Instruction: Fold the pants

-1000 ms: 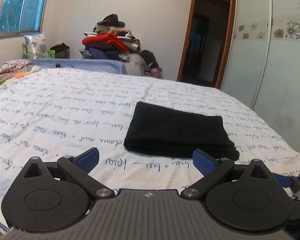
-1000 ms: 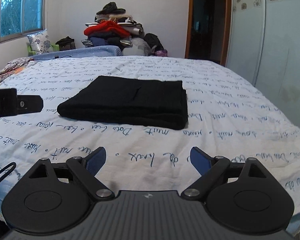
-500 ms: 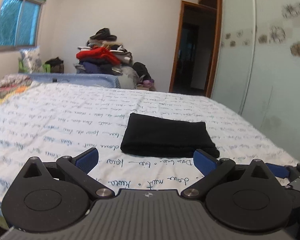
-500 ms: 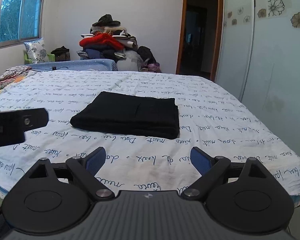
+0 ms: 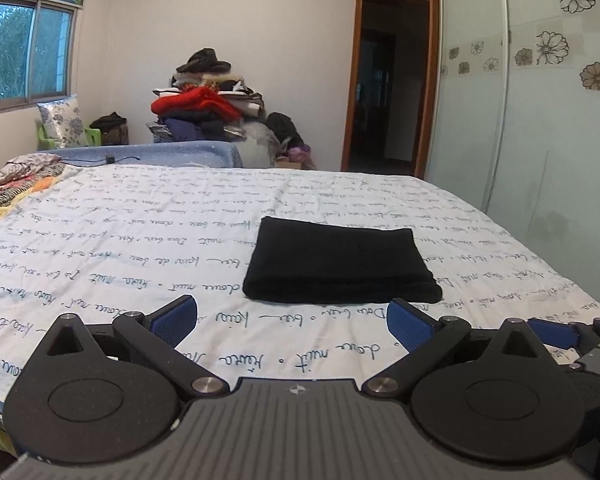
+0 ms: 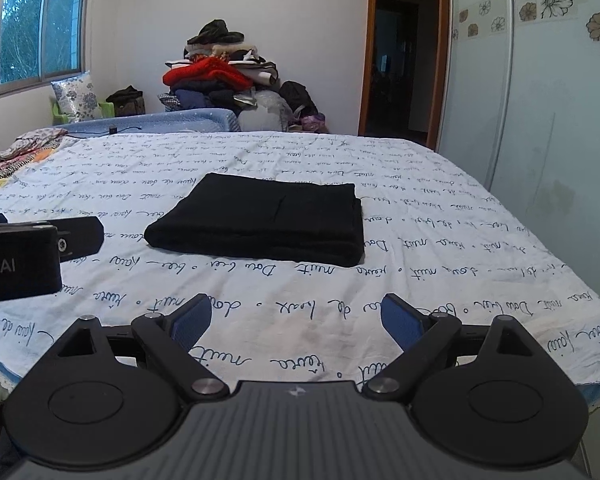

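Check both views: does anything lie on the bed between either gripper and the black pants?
Nothing visible does. Only bare sheet separates the left gripper and right gripper, both open, from the folded pants.

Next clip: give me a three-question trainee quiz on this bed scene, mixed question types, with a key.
1. True or false: the left hand-held gripper grips the black pants.
2. How do the pants lie on the bed sheet? A) spread flat B) folded into a rectangle C) hanging off the edge
3. What does the right hand-held gripper hold?

Key: 1 false, both sets of jaws are open and short of the pants; 2 B; 3 nothing.
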